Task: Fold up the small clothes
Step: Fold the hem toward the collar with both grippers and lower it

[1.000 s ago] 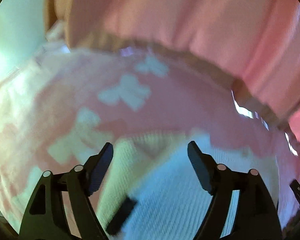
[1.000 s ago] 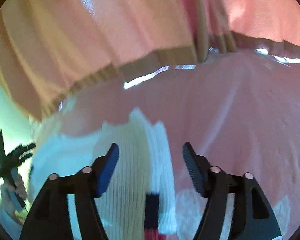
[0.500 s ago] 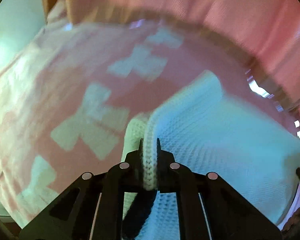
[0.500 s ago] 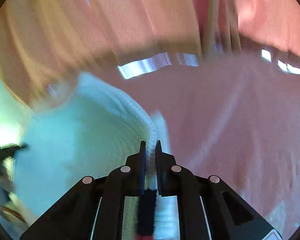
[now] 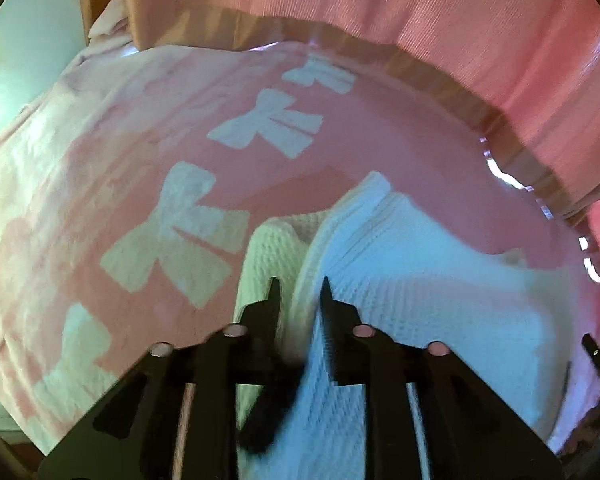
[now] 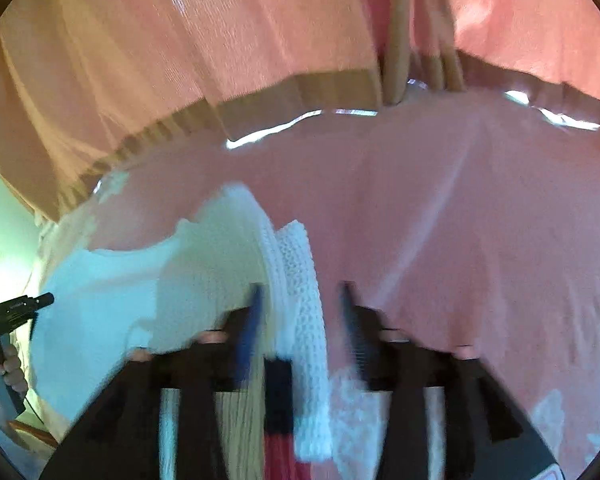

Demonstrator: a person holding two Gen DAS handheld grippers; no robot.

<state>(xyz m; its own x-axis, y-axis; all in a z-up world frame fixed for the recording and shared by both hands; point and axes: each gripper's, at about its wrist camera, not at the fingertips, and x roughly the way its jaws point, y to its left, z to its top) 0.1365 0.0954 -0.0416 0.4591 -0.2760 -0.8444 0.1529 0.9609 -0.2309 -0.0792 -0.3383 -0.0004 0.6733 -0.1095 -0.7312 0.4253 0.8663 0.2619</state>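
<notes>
At the bottom of both views each tool is parting its fingers after a pinch half a second ago: the left tool [image 5: 298, 292] stands narrow, the right tool [image 6: 300, 300] wider, with the white knit garment's [image 5: 400, 264] folded edge loose between each pair. This fold looks laid. Beyond spreads the pink bow-print blanket [image 5: 140, 128], then the pink curtain [image 6: 220, 40]. No container is in sight.

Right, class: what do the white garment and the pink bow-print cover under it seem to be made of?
White knitted garment: probably wool or cotton yarn, matte; ribbed stitch rows show at its edge. Pink cover with white bows: likely soft fleece or plush, matte; its surface looks fuzzy, though blur leaves that open.
</notes>
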